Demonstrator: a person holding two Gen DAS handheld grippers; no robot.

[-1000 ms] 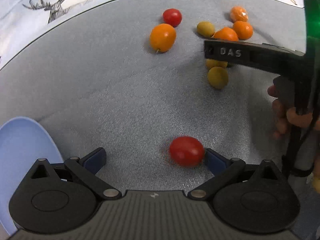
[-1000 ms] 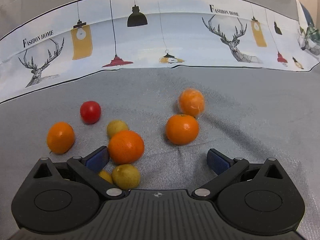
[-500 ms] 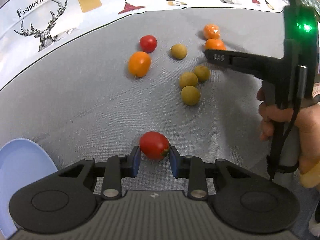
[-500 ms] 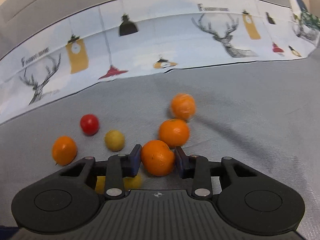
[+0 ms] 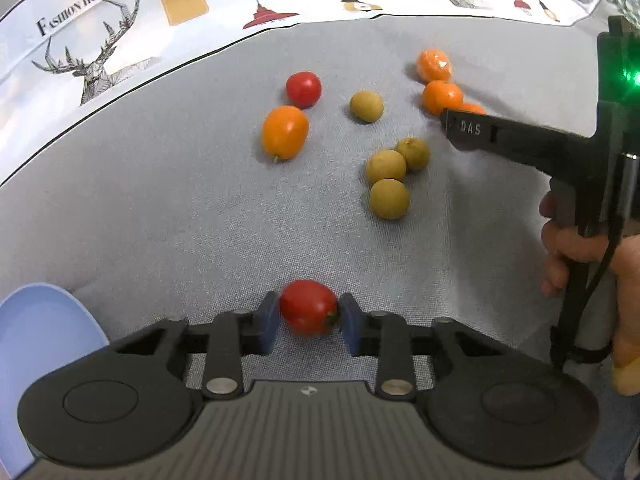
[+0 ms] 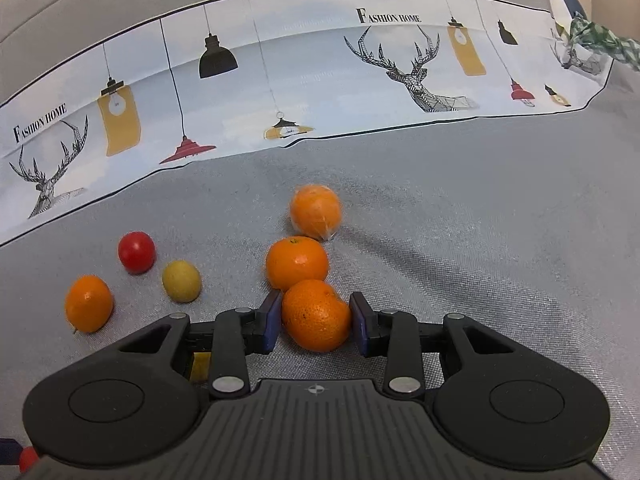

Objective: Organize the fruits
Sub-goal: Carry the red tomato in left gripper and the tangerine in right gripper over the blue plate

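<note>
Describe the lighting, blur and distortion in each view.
Left wrist view: even soft light, sharp, strong fisheye bending of the cloth border, green lamp glare at the right edge. Right wrist view: equally soft light, faint shadows under the oranges, border bowed, nothing blurred.

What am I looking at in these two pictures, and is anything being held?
No robot arm: a person holds a two-finger gripper in each hand, each with a fisheye camera looking along its fingers. In the left camera's picture, the left gripper is closed on a red tomato; a blue plate edges in at the left, and the person's other hand shows at the right. In the right camera's picture, the right gripper is closed on an orange. More oranges, another tomato and small yellow-green fruits lie loose on the grey cloth.
</note>
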